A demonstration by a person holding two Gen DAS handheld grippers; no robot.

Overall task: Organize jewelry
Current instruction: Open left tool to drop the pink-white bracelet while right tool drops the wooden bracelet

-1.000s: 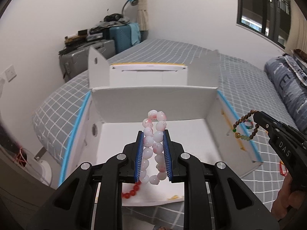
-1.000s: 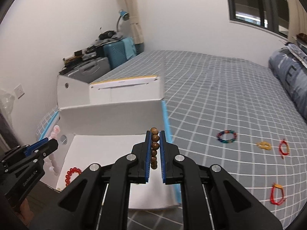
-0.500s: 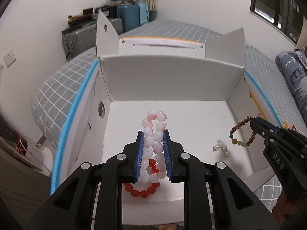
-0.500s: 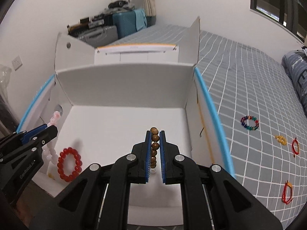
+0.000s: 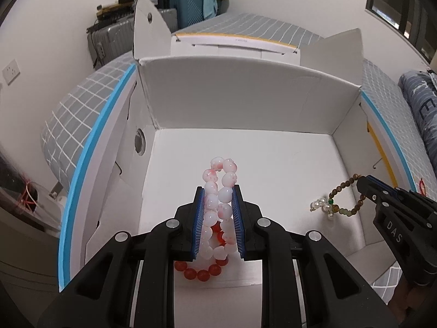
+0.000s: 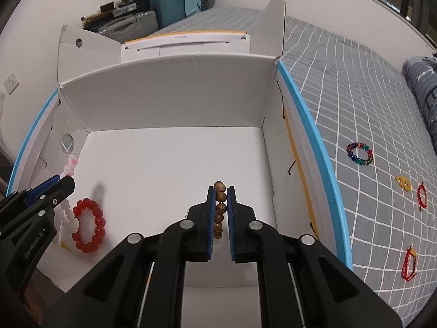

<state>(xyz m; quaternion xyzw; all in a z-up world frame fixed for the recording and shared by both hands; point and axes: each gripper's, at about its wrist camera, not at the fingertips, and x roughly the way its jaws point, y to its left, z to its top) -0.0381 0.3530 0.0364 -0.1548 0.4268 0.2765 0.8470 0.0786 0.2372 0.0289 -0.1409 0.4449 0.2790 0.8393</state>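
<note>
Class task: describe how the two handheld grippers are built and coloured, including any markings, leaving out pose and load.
Both the left gripper and the right gripper are matte black plastic, with angular forked arms and round silver screws. Their jaws carry ribbed blue pads. Seen from the left wrist, the right gripper's side shows embossed letters "DAS". No cables or sleeves are visible.

Pink bracelet [image 5: 218, 207], brown bracelet [image 6: 220, 209] clamped above box [image 6: 174, 93].

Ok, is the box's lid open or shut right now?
Open: the white box has its flaps standing up, and the red bracelet shows on its floor.
</note>
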